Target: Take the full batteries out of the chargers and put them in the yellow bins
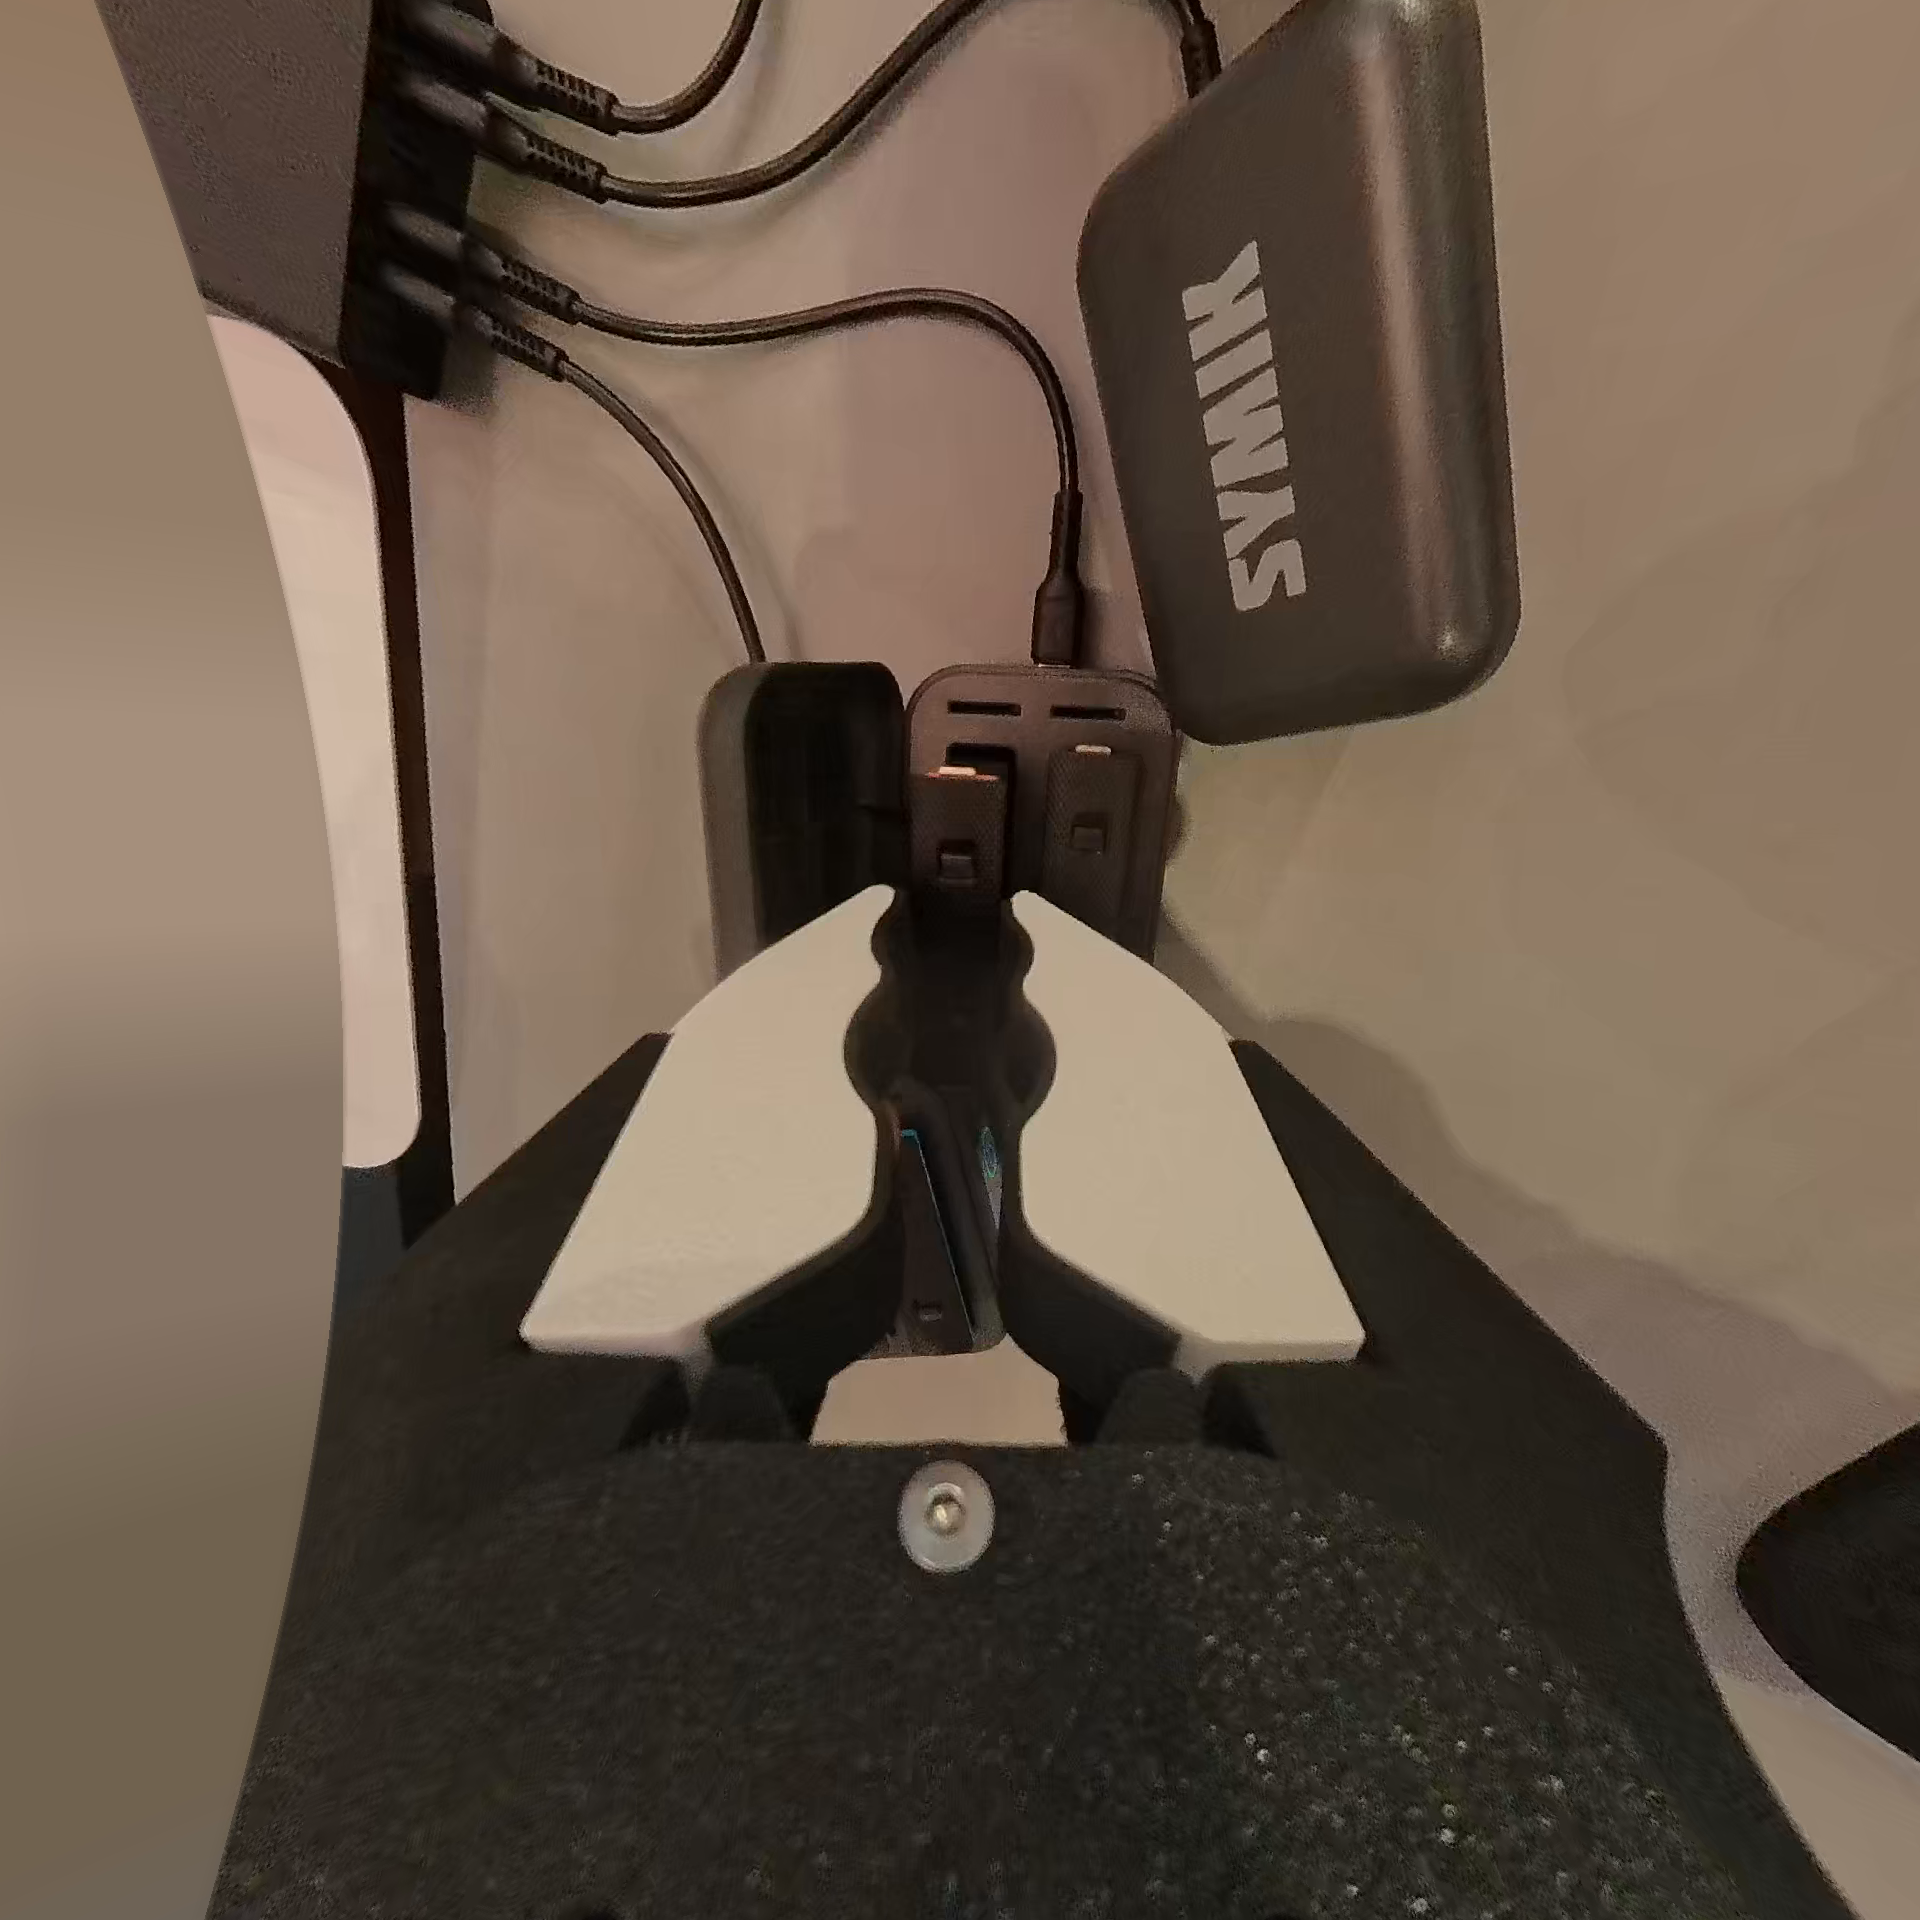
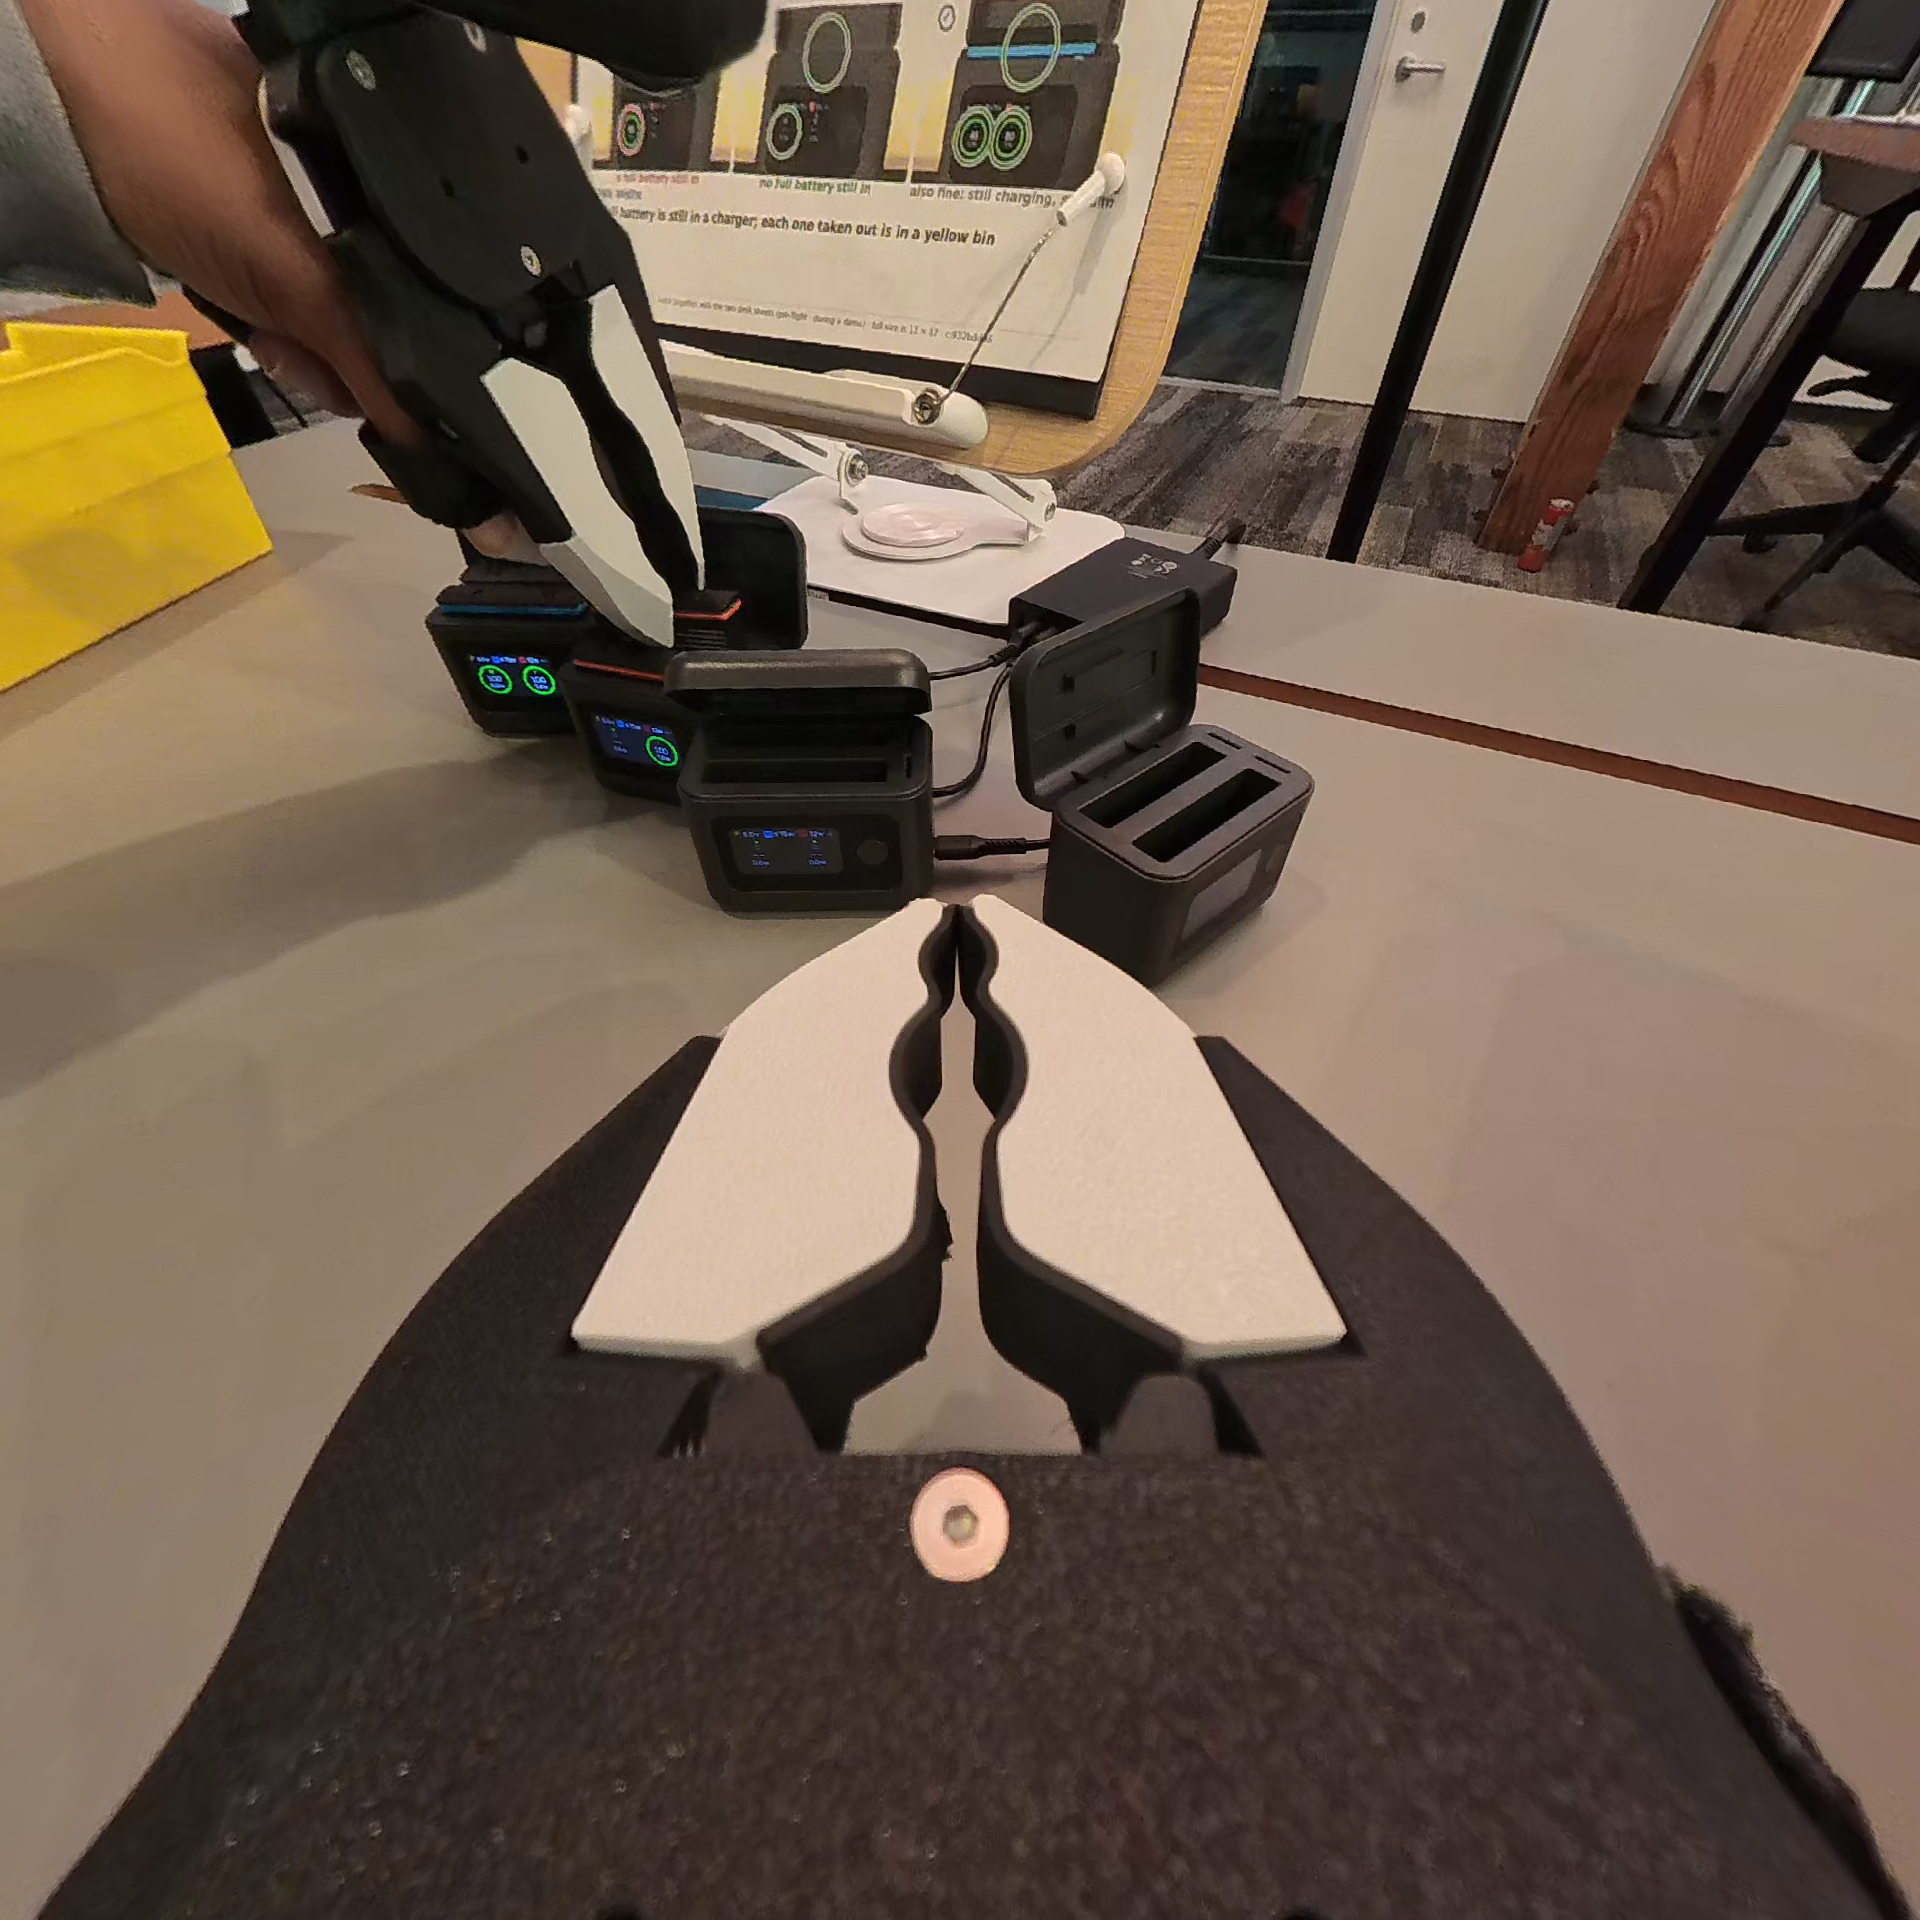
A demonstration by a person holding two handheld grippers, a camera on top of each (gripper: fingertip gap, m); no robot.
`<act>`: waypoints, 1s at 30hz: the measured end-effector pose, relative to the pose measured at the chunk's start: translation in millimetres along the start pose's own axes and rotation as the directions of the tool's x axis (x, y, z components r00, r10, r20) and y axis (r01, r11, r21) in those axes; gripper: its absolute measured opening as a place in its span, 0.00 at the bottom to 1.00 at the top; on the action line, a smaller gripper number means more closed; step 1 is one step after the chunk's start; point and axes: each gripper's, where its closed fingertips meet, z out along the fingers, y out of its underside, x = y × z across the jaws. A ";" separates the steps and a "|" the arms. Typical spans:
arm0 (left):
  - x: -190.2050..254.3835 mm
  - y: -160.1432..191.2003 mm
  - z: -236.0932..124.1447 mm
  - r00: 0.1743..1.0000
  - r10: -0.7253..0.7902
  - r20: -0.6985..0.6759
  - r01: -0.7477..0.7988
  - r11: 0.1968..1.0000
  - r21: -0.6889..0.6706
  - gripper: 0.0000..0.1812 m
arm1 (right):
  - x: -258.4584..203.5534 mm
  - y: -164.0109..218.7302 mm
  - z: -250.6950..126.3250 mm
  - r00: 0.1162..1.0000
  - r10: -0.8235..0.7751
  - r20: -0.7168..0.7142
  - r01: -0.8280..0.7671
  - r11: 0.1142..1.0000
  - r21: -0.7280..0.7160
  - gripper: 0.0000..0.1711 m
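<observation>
In the left wrist view my left gripper (image 1: 954, 906) is shut on a dark battery (image 1: 956, 821) that stands partly raised out of one slot of an open black charger (image 1: 1138, 831). A second battery (image 1: 1086, 821) sits in the slot beside it. The right wrist view shows the same grip from the side: the left gripper (image 2: 665, 608) holds an orange-banded battery (image 2: 709, 613) above the second charger (image 2: 623, 743), whose screen shows one green ring. My right gripper (image 2: 954, 912) is shut and empty, low over the grey table. Yellow bins (image 2: 104, 468) stand at the far left.
A row of chargers: the leftmost (image 2: 509, 681) shows two green rings, the third (image 2: 810, 831) has its lid half down, the fourth (image 2: 1174, 842) is open with empty slots. Cables run to a black hub (image 1: 405, 208). An instruction board (image 2: 883, 208) stands behind. Tip to tip, the grippers are about 20 cm apart.
</observation>
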 end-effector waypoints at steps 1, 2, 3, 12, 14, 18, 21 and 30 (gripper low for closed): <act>-0.2 -0.1 0.1 1.000 -0.001 0.004 0.001 1.000 0.007 0.09 | -0.4 0.0 0.1 1.000 -0.001 0.001 0.001 1.000 0.000 0.00; -0.5 0.1 -0.1 1.000 0.001 0.009 -0.001 1.000 0.012 0.09 | -1.0 -0.1 0.1 1.000 -0.002 0.003 0.002 1.000 0.001 0.00; -0.7 0.0 -0.2 1.000 0.002 0.013 -0.002 1.000 0.014 0.09 | -1.5 -0.2 0.2 1.000 -0.002 0.005 0.002 1.000 0.001 0.00; -3.3 0.4 -1.1 0.999 0.025 0.042 -0.025 1.000 0.010 0.09 | -4.0 -1.3 0.3 1.000 -0.004 0.018 0.004 1.000 0.006 0.00; -3.0 0.1 -2.0 0.999 0.025 0.040 -0.026 1.000 0.012 0.10 | -5.3 -1.8 0.3 1.000 -0.008 0.023 0.008 1.000 0.008 0.00; -2.7 0.6 -4.4 0.999 0.032 0.043 -0.033 0.999 0.006 0.11 | -6.8 -2.3 0.3 1.000 -0.010 0.030 0.010 1.000 0.010 0.00; -2.6 0.1 -8.4 0.998 0.041 0.045 -0.042 0.999 0.010 0.12 | -7.7 -2.7 0.1 0.999 -0.010 0.035 0.010 1.000 0.011 0.00; -7.0 -1.1 -10.8 0.995 0.049 0.084 -0.049 0.999 0.003 0.05 | -11.8 -3.0 0.4 0.999 -0.018 0.051 0.018 1.000 0.011 0.00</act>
